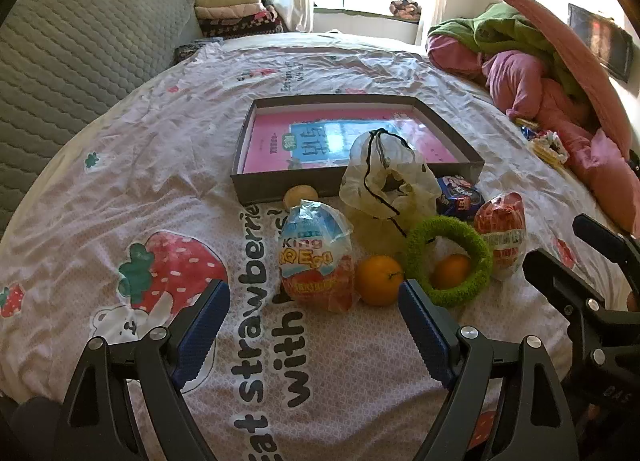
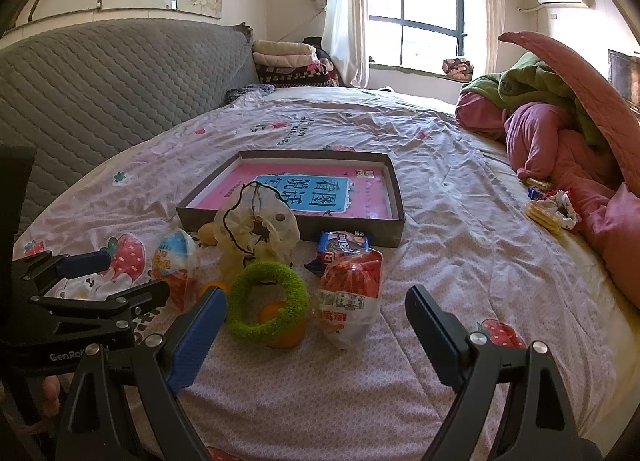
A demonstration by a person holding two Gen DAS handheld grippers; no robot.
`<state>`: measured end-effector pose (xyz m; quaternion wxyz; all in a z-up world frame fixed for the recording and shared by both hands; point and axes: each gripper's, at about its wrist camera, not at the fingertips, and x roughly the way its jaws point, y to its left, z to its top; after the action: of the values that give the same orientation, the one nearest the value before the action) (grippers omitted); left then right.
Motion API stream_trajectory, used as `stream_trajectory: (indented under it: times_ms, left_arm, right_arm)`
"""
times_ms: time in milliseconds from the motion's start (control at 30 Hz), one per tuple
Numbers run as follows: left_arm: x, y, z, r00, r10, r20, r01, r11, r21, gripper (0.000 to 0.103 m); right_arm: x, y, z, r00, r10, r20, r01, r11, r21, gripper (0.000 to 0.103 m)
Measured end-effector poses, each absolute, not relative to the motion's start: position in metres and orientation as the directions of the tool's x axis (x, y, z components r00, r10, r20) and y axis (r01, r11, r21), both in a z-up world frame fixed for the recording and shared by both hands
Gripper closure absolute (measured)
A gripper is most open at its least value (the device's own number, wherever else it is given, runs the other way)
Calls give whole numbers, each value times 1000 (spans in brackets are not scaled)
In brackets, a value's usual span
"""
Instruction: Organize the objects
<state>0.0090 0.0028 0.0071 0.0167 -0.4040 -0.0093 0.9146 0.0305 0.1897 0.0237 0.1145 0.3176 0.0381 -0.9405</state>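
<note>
A grey shallow box (image 1: 248, 185) (image 2: 352, 231) with a pink book inside lies on the bed. In front of it sit a wrapped egg toy (image 1: 316, 257) (image 2: 176, 257), two oranges (image 1: 378, 279), one (image 1: 452, 269) (image 2: 286, 335) under a green fuzzy ring (image 1: 476, 245) (image 2: 266, 293), a white drawstring pouch (image 1: 386, 181) (image 2: 256, 225), a red-white snack pack (image 1: 502, 233) (image 2: 352, 293), a blue cookie pack (image 1: 460, 195) (image 2: 342, 243) and a small yellow ball (image 1: 300, 195). My left gripper (image 1: 314, 301) (image 2: 116, 275) is open just before the egg toy. My right gripper (image 2: 316, 309) (image 1: 560, 249) is open just before the snack pack.
The strawberry-print sheet (image 1: 120, 165) covers the bed. A grey quilted headboard (image 1: 80, 45) is at the left. Pink and green bedding (image 1: 532, 73) (image 2: 560, 121) is piled at the right, with crackers and a small wrapper (image 2: 548, 207) beside it.
</note>
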Motion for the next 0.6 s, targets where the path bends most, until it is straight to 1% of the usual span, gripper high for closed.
stream_trajectory:
  times_ms: [500,600]
  left_arm:
    - [9,4,7,-674,47,-737,-29,-999,-37,16]
    - [9,5,8,-673,49,-738,-32,-999,-37,16]
  right_arm:
    - [31,191,27,-780,-197,-594,241,-971,6,12]
    - [32,193,28,-776,-221,-591,255,-966,26,12]
